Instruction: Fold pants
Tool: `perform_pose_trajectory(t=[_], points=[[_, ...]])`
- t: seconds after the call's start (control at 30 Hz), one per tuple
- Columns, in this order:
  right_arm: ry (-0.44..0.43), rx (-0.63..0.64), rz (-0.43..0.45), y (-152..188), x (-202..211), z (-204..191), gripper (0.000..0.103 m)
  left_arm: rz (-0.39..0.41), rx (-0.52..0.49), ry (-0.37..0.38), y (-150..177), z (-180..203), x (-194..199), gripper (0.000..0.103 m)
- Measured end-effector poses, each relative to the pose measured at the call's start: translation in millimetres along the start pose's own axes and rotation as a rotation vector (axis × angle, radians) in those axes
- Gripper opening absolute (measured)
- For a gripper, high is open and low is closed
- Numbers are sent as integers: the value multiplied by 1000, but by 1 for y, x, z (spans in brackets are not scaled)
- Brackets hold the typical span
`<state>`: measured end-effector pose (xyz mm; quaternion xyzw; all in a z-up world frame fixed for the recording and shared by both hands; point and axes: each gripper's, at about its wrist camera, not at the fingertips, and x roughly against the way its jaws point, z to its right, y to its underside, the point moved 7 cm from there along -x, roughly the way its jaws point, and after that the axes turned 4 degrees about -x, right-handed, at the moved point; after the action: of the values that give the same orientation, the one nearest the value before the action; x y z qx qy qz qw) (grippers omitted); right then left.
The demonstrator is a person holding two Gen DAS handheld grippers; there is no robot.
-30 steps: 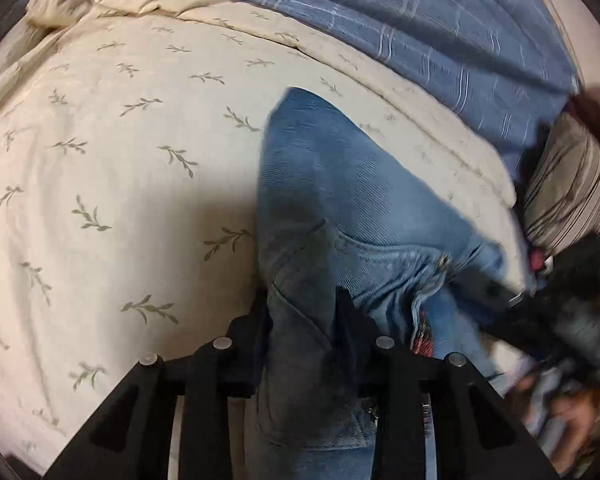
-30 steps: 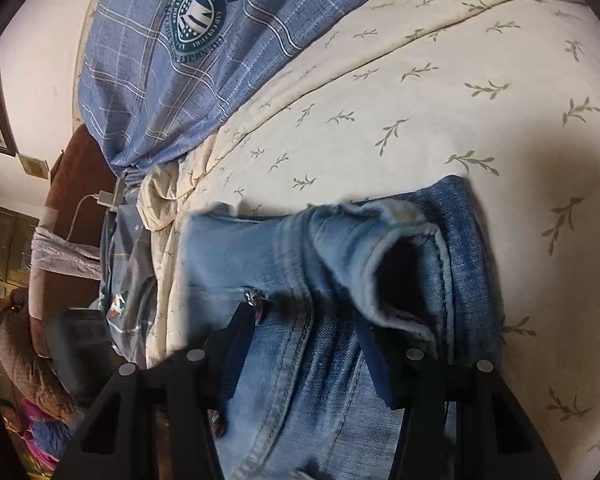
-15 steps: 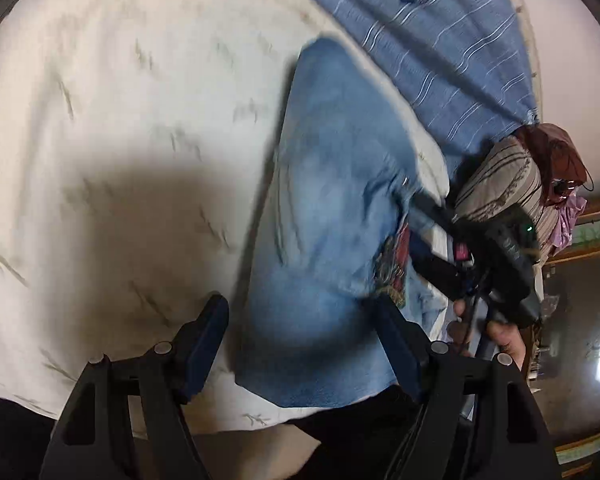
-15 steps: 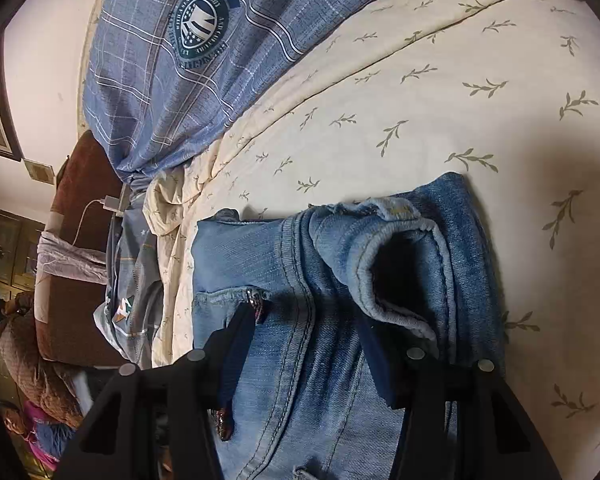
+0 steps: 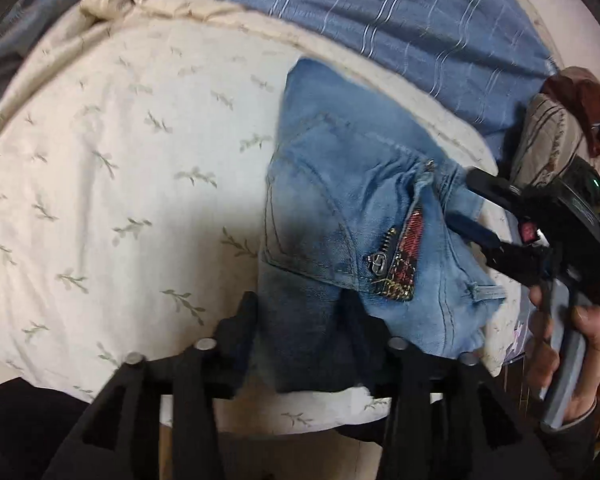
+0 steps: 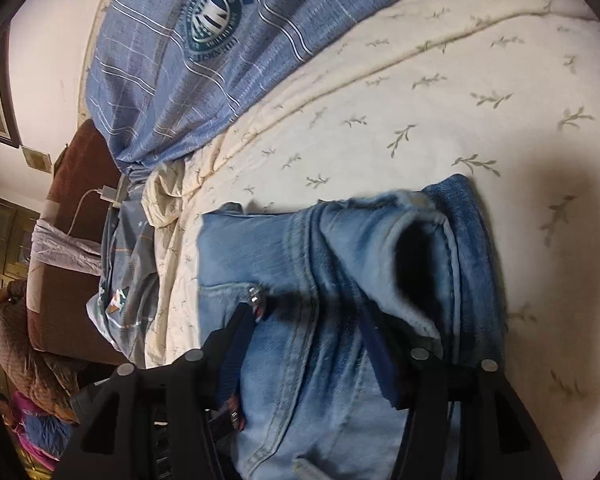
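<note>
Through my left wrist camera, the folded jeans [image 5: 340, 208] lay on the cream leaf-print bedspread [image 5: 120, 184], near its front edge, with a zip pocket [image 5: 396, 256] showing plaid lining facing up. My left gripper [image 5: 300, 312] straddled the near dark edge of the denim, its jaws closing with the cloth between them; I could not tell whether the pads already pressed it. At the right, my right hand [image 5: 564, 344] held the other tool, whose fingers reached onto the jeans' far side. A blue striped blanket [image 5: 420, 20] lay behind.

Through my right wrist camera, my right gripper [image 6: 312, 328] hovered over the jeans [image 6: 340, 264], jaws opening, denim between them but pads apart from it. An open leg cuff [image 6: 420, 264] gaped at the right. The bedspread [image 6: 420, 120] stretched beyond, under the blue crested blanket [image 6: 220, 40].
</note>
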<state>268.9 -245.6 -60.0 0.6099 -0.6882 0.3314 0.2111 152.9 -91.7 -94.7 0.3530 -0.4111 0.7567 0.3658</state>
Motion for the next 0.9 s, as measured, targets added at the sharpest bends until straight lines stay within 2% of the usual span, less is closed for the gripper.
perform_pose_trajectory(t=[0.07,0.1,0.17,0.23,0.3,0.4,0.47,0.57,0.7,0.73,0.8,0.9], points=[[7,60,46,11,25,-10,73,37,-3,-16,-2,-1,14,63],[31,94,67,16,36,-11,78,56,-17,-31,-1,-2,20,65],[126,138,108,27,59,1,80,115,-56,-81,-7,0,32,70],[193,124,138,36,76,25,81,152,-81,-114,-16,2,36,72],[216,82,141,42,84,48,83,159,-101,-118,-20,8,33,72],[171,-41,104,53,87,82,83,164,-129,-123,-30,18,31,72],[75,-108,88,58,88,90,83,169,-161,-143,-31,29,25,72],[1,-157,78,61,89,90,85,182,-209,-182,-36,40,16,73],[-33,-204,53,64,80,89,88,120,-259,-237,-32,37,-12,75],[-34,-207,52,64,79,89,88,104,-259,-234,-31,36,-19,80],[-29,-204,42,65,73,88,89,116,-262,-269,-30,33,-24,86],[-35,-220,0,68,57,84,89,104,-254,-262,-31,29,-26,89]])
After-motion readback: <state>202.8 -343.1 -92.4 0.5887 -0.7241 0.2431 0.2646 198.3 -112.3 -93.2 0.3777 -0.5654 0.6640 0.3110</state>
